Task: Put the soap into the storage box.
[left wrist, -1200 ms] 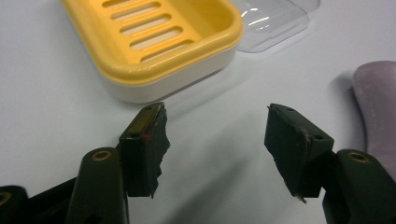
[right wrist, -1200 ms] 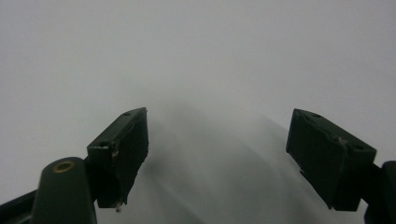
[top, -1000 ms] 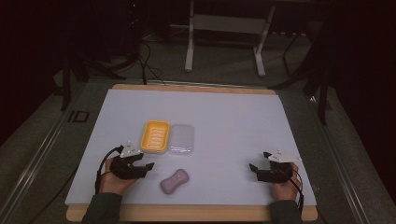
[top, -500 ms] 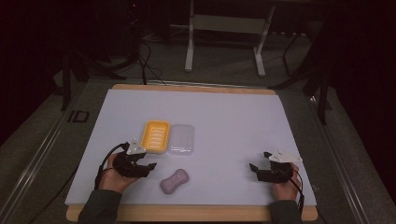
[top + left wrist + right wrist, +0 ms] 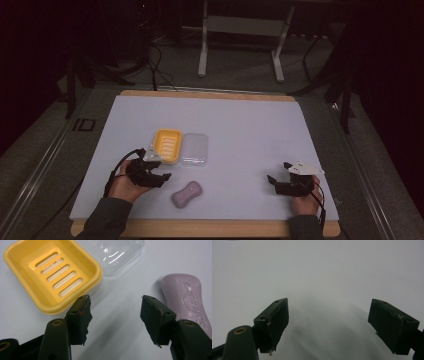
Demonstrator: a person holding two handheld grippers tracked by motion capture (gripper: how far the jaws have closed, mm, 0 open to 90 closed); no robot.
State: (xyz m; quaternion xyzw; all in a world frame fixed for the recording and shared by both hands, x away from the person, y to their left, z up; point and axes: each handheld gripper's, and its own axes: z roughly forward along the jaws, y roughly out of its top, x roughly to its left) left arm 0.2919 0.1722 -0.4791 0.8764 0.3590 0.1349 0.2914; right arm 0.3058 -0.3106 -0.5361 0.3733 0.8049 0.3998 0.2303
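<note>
A mauve bar of soap (image 5: 186,194) (image 5: 186,297) lies on the white mat near the front. Behind it sit a yellow slotted soap dish (image 5: 167,144) (image 5: 50,275) and, touching its right side, a clear plastic lid (image 5: 194,149) (image 5: 117,252). My left gripper (image 5: 162,176) (image 5: 116,300) hovers just left of the soap and in front of the dish. It is open, its jaws have just been closing a little, and only bare mat lies between them. My right gripper (image 5: 272,180) (image 5: 329,301) rests at the front right, open over bare mat.
The white mat (image 5: 240,125) covers a wooden table top (image 5: 200,94). A white metal stand (image 5: 202,55) and cables (image 5: 155,60) sit on the dark floor beyond the far edge.
My left gripper has lifted slightly and shifted right, closer to the soap and the dish's front corner. The right gripper, soap, dish and lid have not moved.
</note>
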